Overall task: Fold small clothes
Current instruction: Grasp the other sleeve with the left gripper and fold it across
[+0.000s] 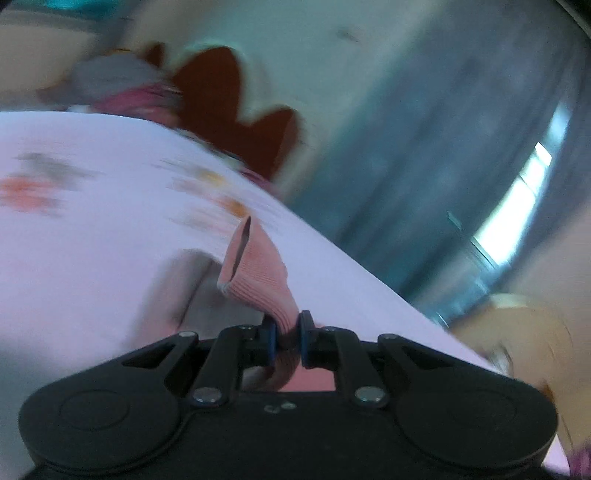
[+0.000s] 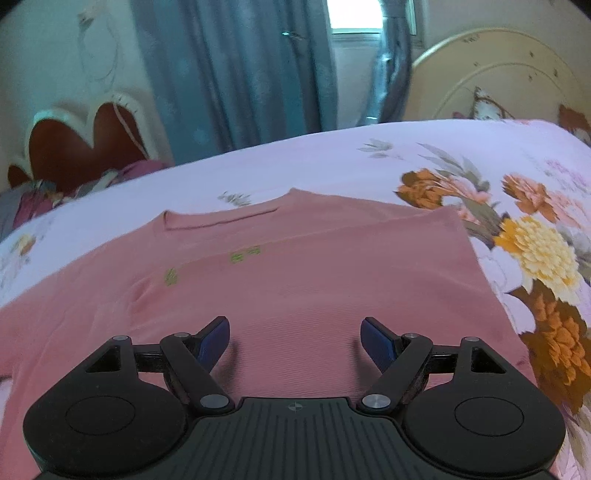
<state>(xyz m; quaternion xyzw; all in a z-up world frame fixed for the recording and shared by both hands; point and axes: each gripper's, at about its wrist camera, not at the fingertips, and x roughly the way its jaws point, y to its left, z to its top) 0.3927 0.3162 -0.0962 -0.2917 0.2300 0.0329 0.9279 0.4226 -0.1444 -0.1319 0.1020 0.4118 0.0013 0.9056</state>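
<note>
A small pink ribbed top [image 2: 295, 295] lies spread flat on the flowered bedsheet [image 2: 332, 162], neckline toward the far side, with small green marks on its chest. My right gripper [image 2: 295, 339] hovers just above its middle, open, with nothing between the blue pads. In the blurred, tilted left wrist view, my left gripper [image 1: 287, 338] is shut on a ribbed cuff of the pink top [image 1: 255, 266], which sticks up out of the pads above the sheet [image 1: 92, 221].
A cream headboard with dark red panels [image 2: 81, 144] stands at the left, blue curtains [image 2: 236, 74] and a bright window [image 2: 356, 18] behind the bed. A round cream footboard [image 2: 495, 81] rises at the right. Crumpled bedding [image 2: 44, 195] lies by the headboard.
</note>
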